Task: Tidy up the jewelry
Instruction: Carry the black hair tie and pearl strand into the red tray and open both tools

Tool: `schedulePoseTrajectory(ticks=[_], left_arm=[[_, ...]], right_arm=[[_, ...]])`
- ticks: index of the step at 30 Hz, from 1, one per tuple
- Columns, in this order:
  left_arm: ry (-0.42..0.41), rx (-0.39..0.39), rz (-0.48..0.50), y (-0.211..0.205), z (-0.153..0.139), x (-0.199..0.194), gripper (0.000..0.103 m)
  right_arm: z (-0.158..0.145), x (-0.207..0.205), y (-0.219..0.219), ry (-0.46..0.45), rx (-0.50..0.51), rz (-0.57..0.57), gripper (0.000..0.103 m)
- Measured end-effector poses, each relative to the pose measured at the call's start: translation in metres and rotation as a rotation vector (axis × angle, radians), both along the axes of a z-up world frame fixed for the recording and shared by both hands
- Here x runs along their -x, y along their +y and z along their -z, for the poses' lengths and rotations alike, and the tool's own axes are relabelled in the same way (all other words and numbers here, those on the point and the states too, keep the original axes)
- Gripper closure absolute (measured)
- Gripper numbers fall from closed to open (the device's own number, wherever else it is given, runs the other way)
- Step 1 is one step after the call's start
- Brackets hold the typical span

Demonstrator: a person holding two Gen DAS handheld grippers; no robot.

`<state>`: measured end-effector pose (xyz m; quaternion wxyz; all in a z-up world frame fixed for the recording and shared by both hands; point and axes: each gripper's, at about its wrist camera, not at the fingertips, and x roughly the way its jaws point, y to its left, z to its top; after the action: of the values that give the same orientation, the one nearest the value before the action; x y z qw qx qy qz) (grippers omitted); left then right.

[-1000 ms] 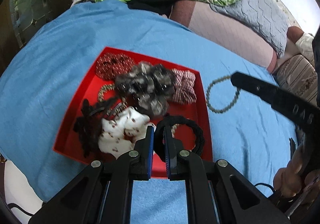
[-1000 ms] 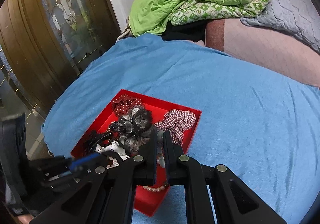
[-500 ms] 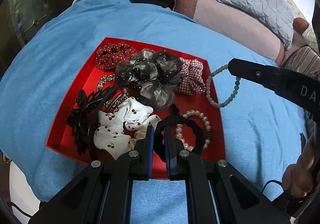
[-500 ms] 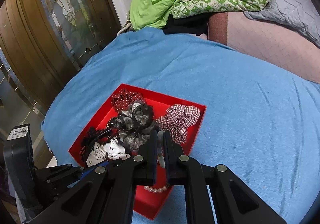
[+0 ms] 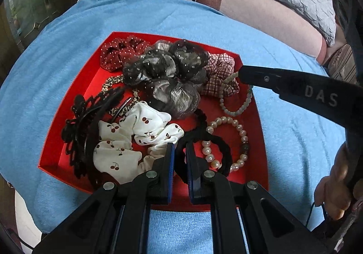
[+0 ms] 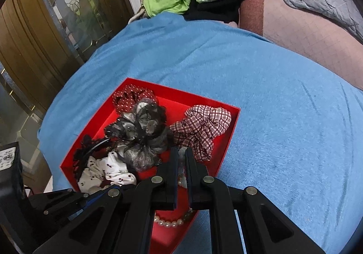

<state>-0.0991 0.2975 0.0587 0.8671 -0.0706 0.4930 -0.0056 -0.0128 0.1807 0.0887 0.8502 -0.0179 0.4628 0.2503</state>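
Left gripper [image 5: 179, 148]: lower centre, jaws narrowed onto the black hair tie [image 5: 223, 151].
Right gripper [image 6: 180, 156]: nearly closed, pinching the pale bead bracelet [image 5: 236, 104]; lettering "DAS".
Red tray [image 5: 258, 136]: mid-frame; two bracelets, including one pearl bracelet [image 5: 236, 128].
Scrunchies: four.
Blue cloth [image 5: 158, 15]: beyond.

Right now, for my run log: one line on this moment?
left gripper: shut on black braided hair tie | right gripper: shut on pale bead bracelet | over red tray
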Motion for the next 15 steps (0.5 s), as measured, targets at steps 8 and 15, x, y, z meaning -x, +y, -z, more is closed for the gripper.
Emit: schedulePoseTrajectory(ticks=[8,15], left_arm=[[0.021,-0.008,0.001,-0.001,0.011,-0.007,0.094],[0.016,-0.022,0.010,-0.002,0.012,-0.009,0.094]], right_arm=[[0.018,-0.012,0.001,0.034,0.011,0.006,0.096],[0.028,-0.019,0.000,0.051,0.010,0.013,0.096]])
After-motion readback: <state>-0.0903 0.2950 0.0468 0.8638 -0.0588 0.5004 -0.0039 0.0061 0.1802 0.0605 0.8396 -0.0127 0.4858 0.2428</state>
